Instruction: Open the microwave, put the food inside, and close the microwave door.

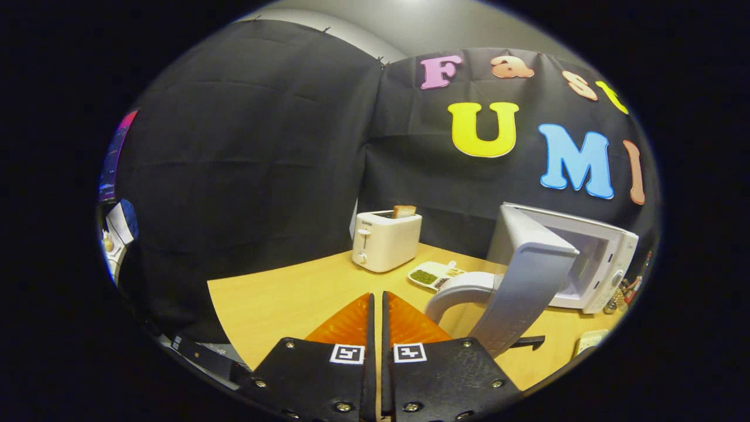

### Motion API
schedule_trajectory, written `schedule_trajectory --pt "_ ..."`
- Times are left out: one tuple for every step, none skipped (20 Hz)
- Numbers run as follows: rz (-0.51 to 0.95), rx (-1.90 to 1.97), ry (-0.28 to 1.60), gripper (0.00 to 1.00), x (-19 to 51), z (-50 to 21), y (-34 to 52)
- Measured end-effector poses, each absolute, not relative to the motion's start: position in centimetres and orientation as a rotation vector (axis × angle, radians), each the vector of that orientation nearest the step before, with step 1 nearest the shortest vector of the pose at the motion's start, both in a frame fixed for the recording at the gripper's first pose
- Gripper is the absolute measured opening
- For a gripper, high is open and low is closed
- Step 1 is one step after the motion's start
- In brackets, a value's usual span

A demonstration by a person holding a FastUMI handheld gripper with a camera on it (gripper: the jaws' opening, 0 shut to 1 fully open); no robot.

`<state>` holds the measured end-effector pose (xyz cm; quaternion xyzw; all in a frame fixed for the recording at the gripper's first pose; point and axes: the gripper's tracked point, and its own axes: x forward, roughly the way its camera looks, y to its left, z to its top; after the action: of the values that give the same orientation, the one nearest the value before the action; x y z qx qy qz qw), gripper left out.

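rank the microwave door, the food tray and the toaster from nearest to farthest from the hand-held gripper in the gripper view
Hand-held gripper, fingers together, holding nothing:
1. Microwave door, swung open just ahead, to the fingers' right.
2. Food tray, on the table beyond the door handle.
3. Toaster, farthest, by the back wall.

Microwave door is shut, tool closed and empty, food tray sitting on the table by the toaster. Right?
Not quite: in the gripper view the microwave door stands swung open. The rest holds: the tool is closed on nothing, and the food tray sits on the table beside the toaster.
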<state>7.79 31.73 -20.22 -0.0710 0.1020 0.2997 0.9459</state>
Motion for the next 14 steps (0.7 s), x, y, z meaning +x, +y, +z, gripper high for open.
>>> schedule_trajectory --pt "0.558 -0.159 0.213 0.04 8.2 -20.3 29.8" --pt "0.522 -0.157 0.214 0.02 9.0 -20.5 28.6" --pt "0.496 -0.169 0.221 0.03 9.1 -20.6 26.6" --pt "0.467 -0.173 0.218 0.03 9.2 -20.6 24.5" --pt "0.436 -0.177 0.218 0.03 9.9 -20.6 22.7" --pt "0.407 -0.182 0.224 0.03 10.6 -20.7 21.1" --pt "0.374 -0.19 0.227 0.03 11.4 -20.8 19.1" --pt "0.334 -0.195 0.22 0.03 12.5 -20.8 17.1" --pt "0.291 -0.202 0.216 0.03 13.6 -20.8 15.1" --pt "0.258 -0.2 0.222 0.03 14.5 -21.2 13.3" --pt "0.225 -0.184 0.22 0.03 15.6 -21.3 11.6" --pt "0.191 -0.17 0.229 0.03 16.4 -21.4 10.0" --pt "0.162 -0.148 0.231 0.03 16.4 -21.3 8.4" --pt "0.134 -0.128 0.234 0.03 17.2 -21.3 7.1"
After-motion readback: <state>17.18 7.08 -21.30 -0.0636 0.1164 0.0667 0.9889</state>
